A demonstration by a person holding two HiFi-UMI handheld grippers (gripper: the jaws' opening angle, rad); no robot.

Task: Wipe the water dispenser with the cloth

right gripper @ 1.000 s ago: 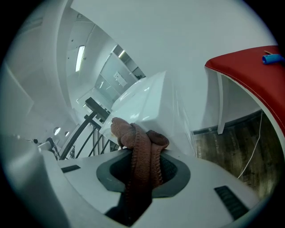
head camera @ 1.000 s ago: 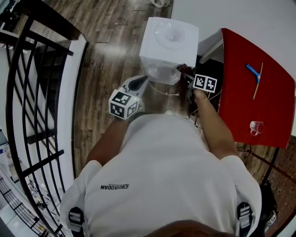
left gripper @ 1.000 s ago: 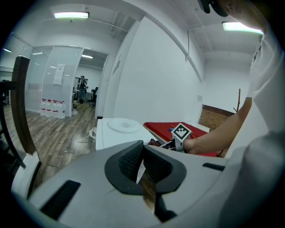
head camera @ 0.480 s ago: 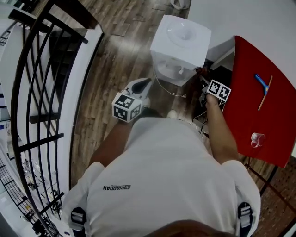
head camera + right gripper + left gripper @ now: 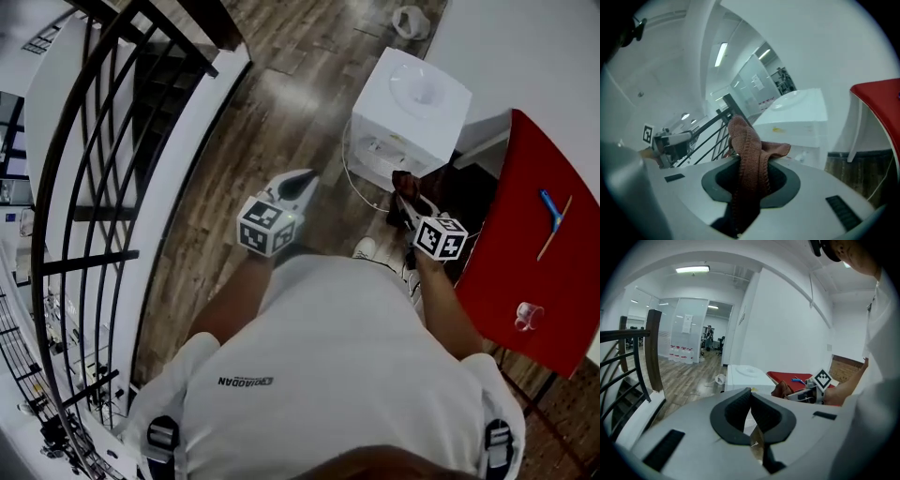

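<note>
The right hand-held gripper [image 5: 405, 190], pinching the rust-brown terry cloth [image 5: 749, 146], has drawn back from the white box-shaped water dispenser [image 5: 412, 103] on the wooden floor [image 5: 281, 103]. It seems clear of the dispenser's front, so wiping has likely paused. The left hand-held gripper [image 5: 751, 404] is pressed together, empty.

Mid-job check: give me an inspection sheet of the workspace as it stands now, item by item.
Surface: wooden floor; red table at the right.
Job's things: white water dispenser upright on the floor; brown cloth held close in front of it.
Clutter: blue tool and clear cup on the red table.
Grippers: left tongs shut, nothing between them; right tongs shut on the cloth.
Cables: white cable on the floor beside the dispenser.
Surroundings: black railing at the left; white wall behind.
</note>
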